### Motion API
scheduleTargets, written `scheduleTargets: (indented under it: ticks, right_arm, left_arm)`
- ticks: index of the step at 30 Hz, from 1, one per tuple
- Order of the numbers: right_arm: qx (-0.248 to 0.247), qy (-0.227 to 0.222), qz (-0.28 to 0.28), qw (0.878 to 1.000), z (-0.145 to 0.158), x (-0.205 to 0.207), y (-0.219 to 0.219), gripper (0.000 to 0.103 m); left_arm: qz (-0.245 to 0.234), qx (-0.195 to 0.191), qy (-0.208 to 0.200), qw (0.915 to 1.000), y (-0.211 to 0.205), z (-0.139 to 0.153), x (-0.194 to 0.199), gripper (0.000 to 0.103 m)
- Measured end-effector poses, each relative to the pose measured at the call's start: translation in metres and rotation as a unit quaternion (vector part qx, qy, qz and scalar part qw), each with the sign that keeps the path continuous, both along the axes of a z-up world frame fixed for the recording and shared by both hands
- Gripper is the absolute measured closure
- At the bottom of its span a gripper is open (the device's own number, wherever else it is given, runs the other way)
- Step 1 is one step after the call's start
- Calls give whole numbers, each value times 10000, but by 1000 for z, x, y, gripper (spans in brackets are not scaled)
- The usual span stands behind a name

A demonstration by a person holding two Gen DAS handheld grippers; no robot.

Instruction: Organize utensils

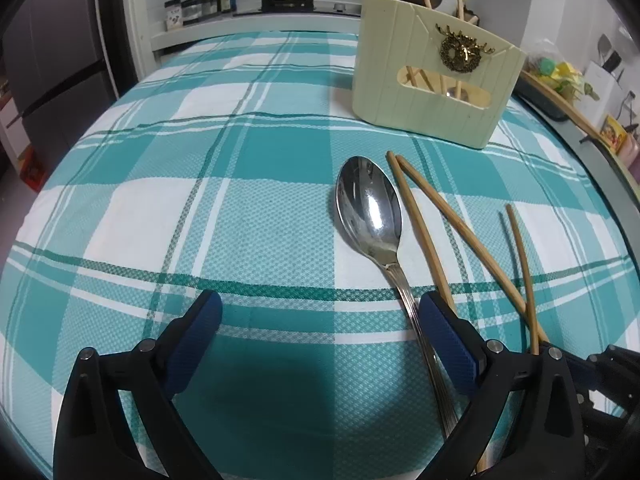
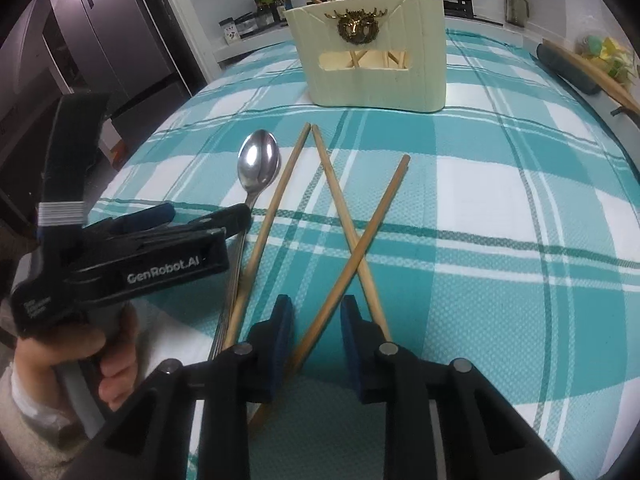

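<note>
Spoon, left wrist view: spoon point(image 1: 370, 208) shiny steel, bowl up, lying on the checked tablecloth point(image 1: 160, 200) beside four chopsticks point(image 1: 420, 236); cream holder point(image 1: 436, 88) behind.
Hidden, left wrist view: spoon handle's end passes under the right-hand finger.
Left gripper point(image 1: 320, 316): spread wide, angled down, pinching nothing.
Chopsticks, right wrist view: two chopsticks point(image 2: 356, 240) crossed, a third point(image 2: 268, 224) beside the spoon point(image 2: 258, 160).
Hidden, right wrist view: chopstick ends run beneath the fingers.
Right gripper point(image 2: 316, 312): narrowed around one crossed chopstick, pads not pressing.
Hand point(image 2: 80, 348): grips the left gripper's handle.
</note>
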State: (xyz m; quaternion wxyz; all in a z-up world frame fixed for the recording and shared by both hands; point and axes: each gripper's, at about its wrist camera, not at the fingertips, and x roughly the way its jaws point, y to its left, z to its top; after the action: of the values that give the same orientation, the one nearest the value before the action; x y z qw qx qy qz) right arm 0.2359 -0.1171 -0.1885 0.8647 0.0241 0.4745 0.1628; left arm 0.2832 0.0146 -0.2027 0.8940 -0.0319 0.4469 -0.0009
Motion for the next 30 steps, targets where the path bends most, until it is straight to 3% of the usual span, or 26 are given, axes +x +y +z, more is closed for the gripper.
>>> scheduleTargets:
  ticks: [4,8,13,23,24,26,27,30]
  right_arm:
    - [-87,-12,-156,9998,3,2,-4,97]
    - [398,-71,-428,9983,16,-3,-32,97]
    - [404,-202,-763,9961,29,-8,-72,97]
    - [-811,-93,-1148,9900,2,-4,-127,93]
    - [-783,-169,-1153,9901,1,-7,-128,91]
    - [-747,-234,-1128,9905,2,-14,-128,66]
    - [-777,-276,-1123,9903,1,-17,-126,48]
    - [-970,-403,-1159,9877,-2,-27,-122,43]
  left_arm:
    - [-85,32,22,10000,-1,0,-2,3]
    - [-140,42,33,9999,1,0,-7,2]
    - [-232,67,77,9997,5,1,-11,2]
    - [-580,146,337,9976,20,1,-22,0]
    - [-607,148,374,9973,23,1,-24,0]
    - [-633,160,428,9969,27,1,-26,0]
    - [-646,162,449,9968,29,1,-28,0]
    - [-638,166,454,9968,32,1,-32,0]
